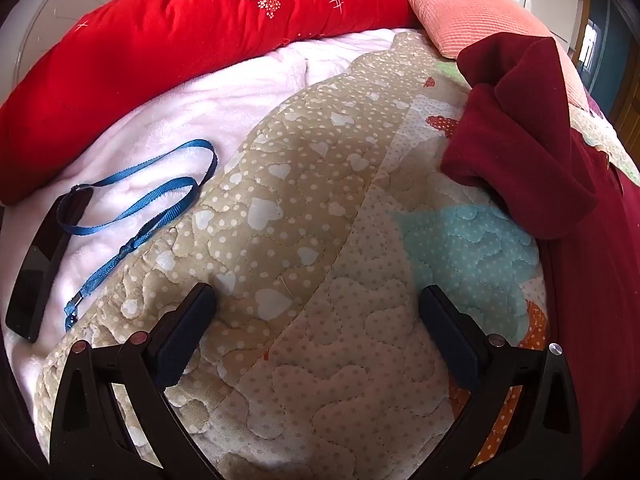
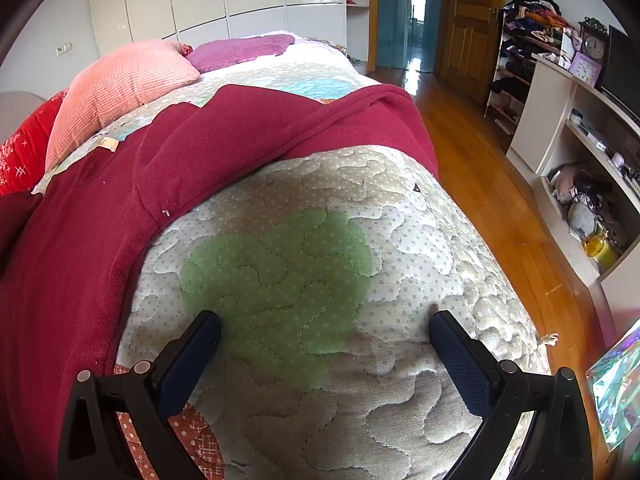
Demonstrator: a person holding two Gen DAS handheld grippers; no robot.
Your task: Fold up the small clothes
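A dark red fleece garment (image 1: 532, 152) lies on the quilted bedspread (image 1: 320, 240), at the right of the left wrist view, with a folded-over sleeve end. In the right wrist view the same garment (image 2: 120, 208) spreads across the left and upper middle, one sleeve reaching right toward the bed edge. My left gripper (image 1: 318, 300) is open and empty over the quilt, left of the garment. My right gripper (image 2: 326, 326) is open and empty over the green patch of the quilt (image 2: 280, 272), just below and right of the garment.
A black phone (image 1: 36, 264) with a blue lanyard (image 1: 152, 200) lies on a white blanket (image 1: 180, 112) at left. A red quilt (image 1: 180, 32) and a pink pillow (image 2: 120, 80) lie at the head. The bed edge (image 2: 500, 240) drops to wooden floor (image 2: 500, 180); shelves (image 2: 580, 152) stand at right.
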